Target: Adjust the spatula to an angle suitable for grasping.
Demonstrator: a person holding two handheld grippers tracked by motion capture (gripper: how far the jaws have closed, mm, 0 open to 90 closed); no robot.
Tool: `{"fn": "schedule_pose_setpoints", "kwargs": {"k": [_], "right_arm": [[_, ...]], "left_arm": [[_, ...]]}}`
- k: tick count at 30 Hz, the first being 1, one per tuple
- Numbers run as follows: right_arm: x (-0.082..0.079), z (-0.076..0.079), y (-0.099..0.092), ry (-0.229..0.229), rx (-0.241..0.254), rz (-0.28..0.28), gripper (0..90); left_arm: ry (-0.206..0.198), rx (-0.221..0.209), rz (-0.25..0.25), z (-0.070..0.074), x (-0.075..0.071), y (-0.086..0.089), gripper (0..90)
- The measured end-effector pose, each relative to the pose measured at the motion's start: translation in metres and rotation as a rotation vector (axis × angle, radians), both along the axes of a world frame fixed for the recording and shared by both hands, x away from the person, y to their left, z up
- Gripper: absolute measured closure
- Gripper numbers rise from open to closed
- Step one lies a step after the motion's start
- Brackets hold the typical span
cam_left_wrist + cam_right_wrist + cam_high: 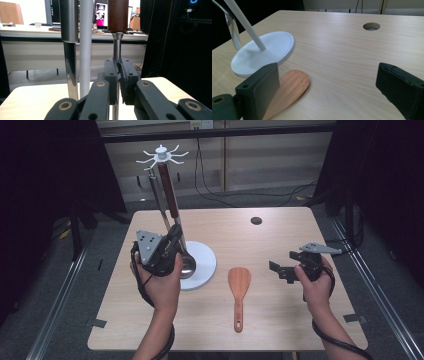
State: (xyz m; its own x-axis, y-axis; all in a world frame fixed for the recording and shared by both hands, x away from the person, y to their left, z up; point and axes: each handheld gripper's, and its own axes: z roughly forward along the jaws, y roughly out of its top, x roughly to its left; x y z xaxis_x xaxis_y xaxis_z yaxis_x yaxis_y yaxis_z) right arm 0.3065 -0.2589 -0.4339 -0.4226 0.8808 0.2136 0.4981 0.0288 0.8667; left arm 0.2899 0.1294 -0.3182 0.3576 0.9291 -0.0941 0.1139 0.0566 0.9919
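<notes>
Firmly pinched ladle (116,50) in left gripper (119,75)

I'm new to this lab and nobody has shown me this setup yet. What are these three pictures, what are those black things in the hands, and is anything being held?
A person at a wooden table holds a two-jaw gripper in each hand. One picture looks down from above; the other two come from cameras riding on the grippers, looking along their black jaws.

On the table stands a white utensil stand with hooks on top, from which a ladle with a brown handle and another metal utensil hang. A wooden spatula lies flat in front.

The left gripper is closed on the ladle's thin metal shaft, just below the brown handle. The right gripper is open and holds nothing; it is near the spatula's blade.
</notes>
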Motion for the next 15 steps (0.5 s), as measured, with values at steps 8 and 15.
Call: {"fn": "schedule_pose_setpoints", "kwargs": {"k": [8, 15], "right_arm": [[0.0001, 0.0001, -0.0007, 0.0, 0.003, 0.0, 4.9], [0.0001, 0.0004, -0.0009, -0.001, 0.005, -0.001, 4.9]], "left_arm": [[0.013, 0.007, 0.008, 0.0029, 0.005, -0.0003, 85.4], [0.028, 0.014, 0.027, 0.0027, 0.0097, -0.0013, 85.4]]}}
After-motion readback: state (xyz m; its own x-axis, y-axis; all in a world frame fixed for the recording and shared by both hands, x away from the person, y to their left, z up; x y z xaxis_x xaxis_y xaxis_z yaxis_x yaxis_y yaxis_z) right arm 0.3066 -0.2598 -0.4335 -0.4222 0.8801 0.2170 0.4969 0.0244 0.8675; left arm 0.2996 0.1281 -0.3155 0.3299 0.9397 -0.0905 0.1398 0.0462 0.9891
